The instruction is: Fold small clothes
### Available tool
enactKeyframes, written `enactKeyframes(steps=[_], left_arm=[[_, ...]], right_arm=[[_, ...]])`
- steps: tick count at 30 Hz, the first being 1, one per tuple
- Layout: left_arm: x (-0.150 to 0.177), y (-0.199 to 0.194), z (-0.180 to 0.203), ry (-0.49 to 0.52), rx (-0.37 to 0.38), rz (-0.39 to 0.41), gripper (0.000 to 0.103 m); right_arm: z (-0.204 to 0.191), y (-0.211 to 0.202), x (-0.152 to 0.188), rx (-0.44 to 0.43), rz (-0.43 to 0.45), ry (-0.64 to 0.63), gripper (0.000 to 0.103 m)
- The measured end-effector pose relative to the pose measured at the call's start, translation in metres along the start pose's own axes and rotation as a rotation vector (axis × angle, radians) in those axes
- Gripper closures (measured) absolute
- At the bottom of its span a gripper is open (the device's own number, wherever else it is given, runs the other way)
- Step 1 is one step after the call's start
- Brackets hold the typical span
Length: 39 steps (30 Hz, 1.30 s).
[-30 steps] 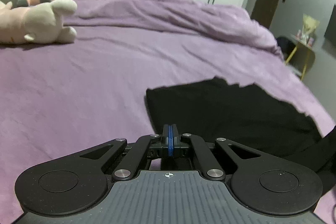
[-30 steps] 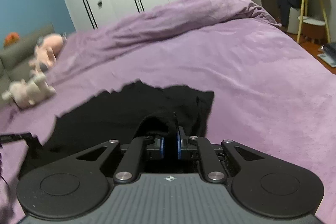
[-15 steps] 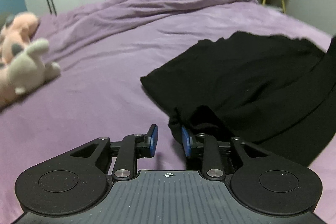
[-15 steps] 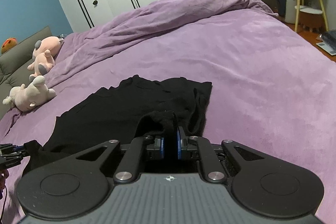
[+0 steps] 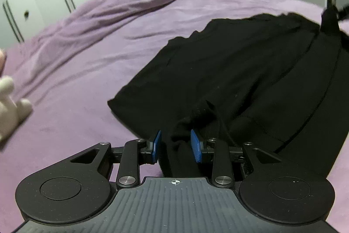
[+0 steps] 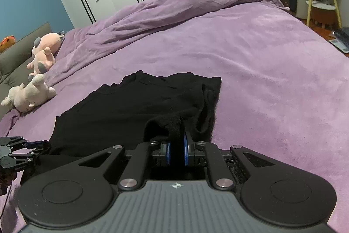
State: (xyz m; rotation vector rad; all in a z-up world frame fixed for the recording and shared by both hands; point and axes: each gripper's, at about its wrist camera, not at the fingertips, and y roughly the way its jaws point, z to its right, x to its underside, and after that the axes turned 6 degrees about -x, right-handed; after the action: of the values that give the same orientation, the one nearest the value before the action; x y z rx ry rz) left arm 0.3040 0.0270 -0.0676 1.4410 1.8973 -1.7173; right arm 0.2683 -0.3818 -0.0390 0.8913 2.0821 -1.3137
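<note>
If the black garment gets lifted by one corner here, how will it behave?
Probably floppy: the garment lies in soft wrinkles on the bed and bunches where the right tool pinches it. Likely light, since a pinched edge holds it up. It would drape and sag rather than keep its shape.

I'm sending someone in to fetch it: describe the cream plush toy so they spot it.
On the purple bed, look to the headboard side beside the black garment. The cream plush toy lies there, nearer than the pink plush, and is paler.

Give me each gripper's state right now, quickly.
Left gripper: open, black garment bunched between its tongs, not clamped.
Right gripper: shut on the black garment.
</note>
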Motion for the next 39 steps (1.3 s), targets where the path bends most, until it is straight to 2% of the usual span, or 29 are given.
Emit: enactKeyframes(steps=[1, 4, 8, 12, 15, 17, 20, 22, 24, 28, 29, 31, 33, 34, 36, 39], left_arm=[[0.001, 0.001, -0.003, -0.026, 0.020, -0.009, 0.072], [0.002, 0.002, -0.009, -0.084, 0.072, -0.028, 0.090], [0.000, -0.008, -0.008, -0.130, 0.060, -0.015, 0.096], [-0.010, -0.044, -0.022, -0.277, 0.059, 0.091, 0.096], [-0.028, -0.074, -0.043, -0.410, 0.058, 0.193, 0.097], [-0.041, -0.079, -0.058, -0.494, 0.056, 0.220, 0.097], [-0.063, -0.063, -0.078, -0.595, -0.029, 0.211, 0.097], [-0.071, -0.039, -0.093, -0.695, -0.075, 0.156, 0.097], [-0.075, -0.011, -0.102, -0.751, -0.140, 0.101, 0.097], [-0.076, 0.046, -0.102, -0.779, -0.264, -0.055, 0.095], [-0.074, 0.054, -0.100, -0.793, -0.292, -0.080, 0.092], [-0.069, 0.061, -0.094, -0.796, -0.325, -0.109, 0.083], [-0.062, 0.055, -0.084, -0.748, -0.312, -0.095, 0.071], [-0.059, 0.050, -0.077, -0.708, -0.309, -0.076, 0.069], [-0.057, 0.039, -0.058, -0.611, -0.267, -0.023, 0.068], [-0.061, 0.028, -0.023, -0.450, -0.131, 0.023, 0.061]], right_arm=[[0.000, 0.000, 0.000, 0.000, 0.001, -0.001, 0.093], [-0.002, -0.001, 0.000, 0.001, 0.006, -0.016, 0.093], [-0.006, -0.008, -0.002, -0.006, 0.036, -0.019, 0.093], [-0.009, -0.024, -0.011, -0.038, 0.087, -0.006, 0.094], [-0.006, -0.031, -0.027, -0.084, 0.131, 0.052, 0.094], [-0.003, -0.026, -0.042, -0.100, 0.168, 0.112, 0.094], [0.003, -0.004, -0.072, -0.085, 0.199, 0.192, 0.094], [0.008, 0.022, -0.092, -0.040, 0.180, 0.232, 0.094], [0.015, 0.050, -0.106, 0.005, 0.143, 0.276, 0.094], [0.019, 0.100, -0.114, 0.103, 0.091, 0.267, 0.092], [0.018, 0.104, -0.112, 0.138, 0.098, 0.253, 0.088], [0.012, 0.100, -0.107, 0.209, 0.152, 0.204, 0.088], [0.004, 0.089, -0.100, 0.247, 0.200, 0.149, 0.078], [0.003, 0.082, -0.096, 0.233, 0.213, 0.132, 0.076], [-0.007, 0.076, -0.085, 0.132, 0.176, 0.087, 0.073], [-0.026, 0.097, -0.067, 0.010, -0.005, 0.027, 0.072]])
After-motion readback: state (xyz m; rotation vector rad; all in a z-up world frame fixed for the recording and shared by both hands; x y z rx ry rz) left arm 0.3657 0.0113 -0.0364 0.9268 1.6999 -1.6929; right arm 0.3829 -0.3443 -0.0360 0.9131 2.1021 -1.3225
